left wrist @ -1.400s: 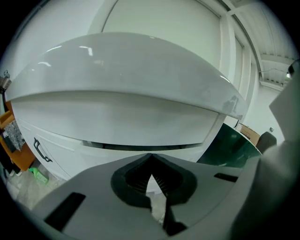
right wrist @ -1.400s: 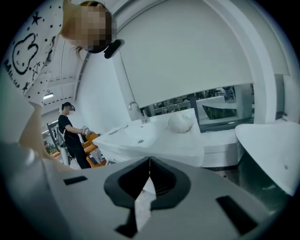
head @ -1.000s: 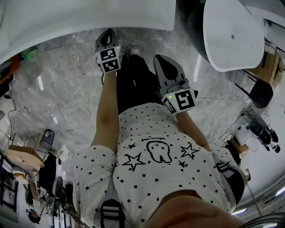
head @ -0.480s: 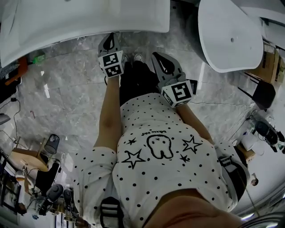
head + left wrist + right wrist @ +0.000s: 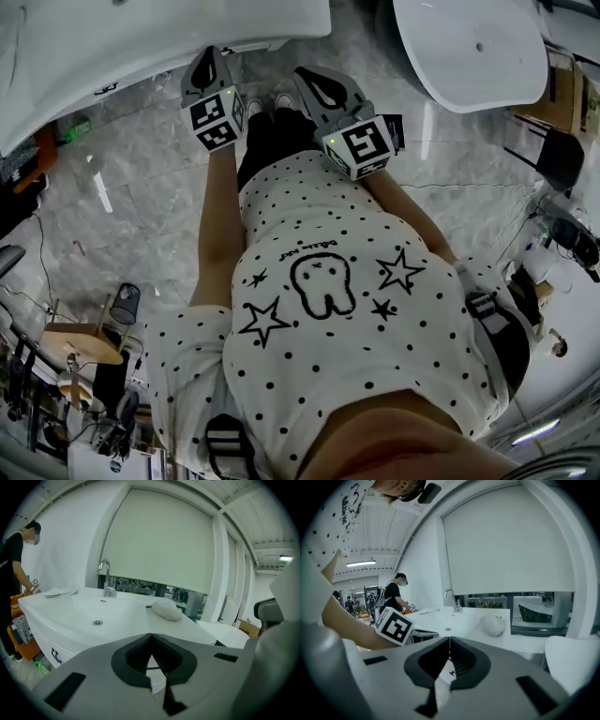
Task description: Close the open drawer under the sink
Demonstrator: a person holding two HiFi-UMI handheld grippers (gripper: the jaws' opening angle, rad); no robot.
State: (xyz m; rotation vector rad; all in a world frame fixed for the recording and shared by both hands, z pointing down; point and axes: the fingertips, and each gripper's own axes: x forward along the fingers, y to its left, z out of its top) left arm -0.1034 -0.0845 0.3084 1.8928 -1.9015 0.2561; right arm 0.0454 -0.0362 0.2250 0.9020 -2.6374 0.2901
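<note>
The white sink counter (image 5: 141, 37) runs across the top of the head view; no drawer shows plainly below it. In the left gripper view the basin (image 5: 96, 616), its chrome faucet (image 5: 107, 579) and a white fluffy lump (image 5: 166, 609) lie just ahead. My left gripper (image 5: 204, 56) is raised near the counter's edge, shut and empty. My right gripper (image 5: 307, 77) hangs beside it, a little further from the counter, also shut with nothing in it. From the right gripper view I see the left gripper's marker cube (image 5: 395, 625), the faucet (image 5: 452, 599) and the lump (image 5: 493, 625).
A large white tub (image 5: 469, 47) stands at the top right. Grey marble floor (image 5: 141, 197) spreads to the left, with a wooden stool (image 5: 70, 342) and clutter at the lower left. A person in black (image 5: 16, 559) stands at the counter's far end.
Both grippers have risen toward the sink counter, the left one further. The counter's edge now lies right by the left gripper's tip. The jaws have stayed shut.
</note>
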